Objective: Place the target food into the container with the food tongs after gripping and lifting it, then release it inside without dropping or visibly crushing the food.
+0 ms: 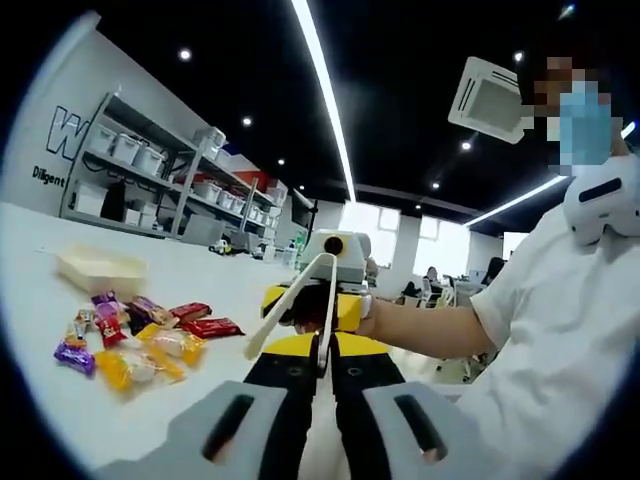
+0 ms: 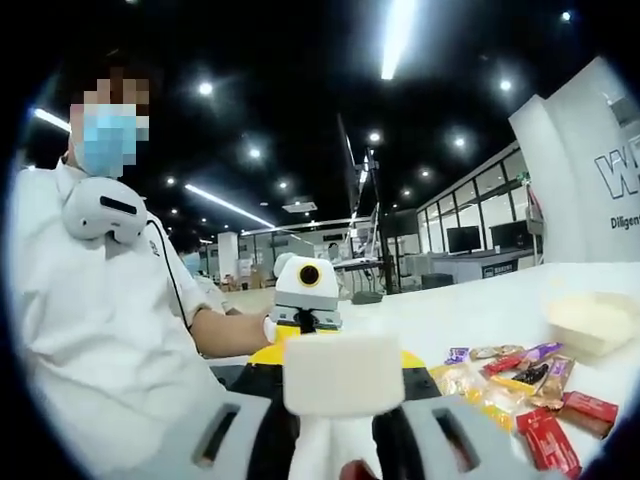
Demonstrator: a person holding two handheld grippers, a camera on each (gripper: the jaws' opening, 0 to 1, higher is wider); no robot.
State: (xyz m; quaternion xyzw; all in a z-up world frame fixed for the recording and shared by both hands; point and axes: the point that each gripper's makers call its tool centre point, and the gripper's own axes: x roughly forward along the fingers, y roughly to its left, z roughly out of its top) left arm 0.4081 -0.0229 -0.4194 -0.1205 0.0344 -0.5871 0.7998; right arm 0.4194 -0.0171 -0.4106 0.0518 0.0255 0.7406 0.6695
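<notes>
tongs raised in opposite hand-held gripper | wrapped snacks on table | container beyond

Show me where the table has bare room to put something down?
Bare white table lies around the pale container, and between the wrapped snacks and the grippers. It is crowded where the snacks pile up beside the container.

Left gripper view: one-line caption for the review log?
White tongs held between facing grippers, wrapped snacks and pale container on the white table.
</notes>
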